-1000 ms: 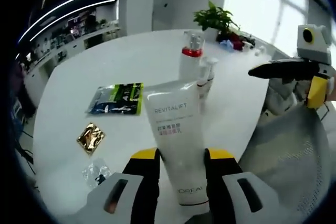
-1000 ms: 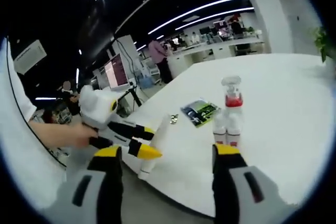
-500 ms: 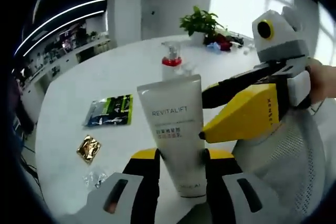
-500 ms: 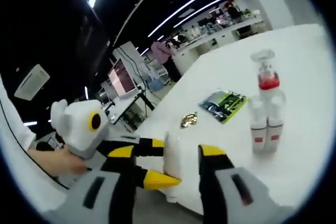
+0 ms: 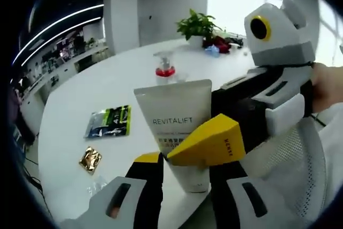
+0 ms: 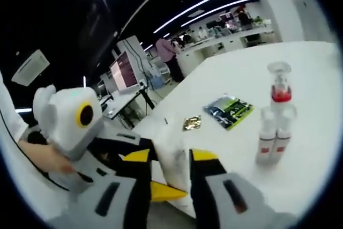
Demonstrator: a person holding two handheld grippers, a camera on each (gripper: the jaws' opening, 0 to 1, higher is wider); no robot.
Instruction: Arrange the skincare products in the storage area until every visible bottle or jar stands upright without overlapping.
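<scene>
- The white tube [image 5: 179,132] stands between the jaws of the left gripper [image 5: 185,167], which is clamped on its lower body near the cap, above the edge of the white bench [image 5: 86,95].
- The right gripper [image 6: 166,170] is closed around the same tube [image 6: 172,159] from the other side; its yellow tip crosses the tube in the left gripper view.
- The tube looks soft, light and glossy, so it will likely dent and slip; the firmer end near the cap is the safer hold.
- Ahead of both grippers, the pump bottle [image 5: 165,71] stands upright on the bench.
</scene>
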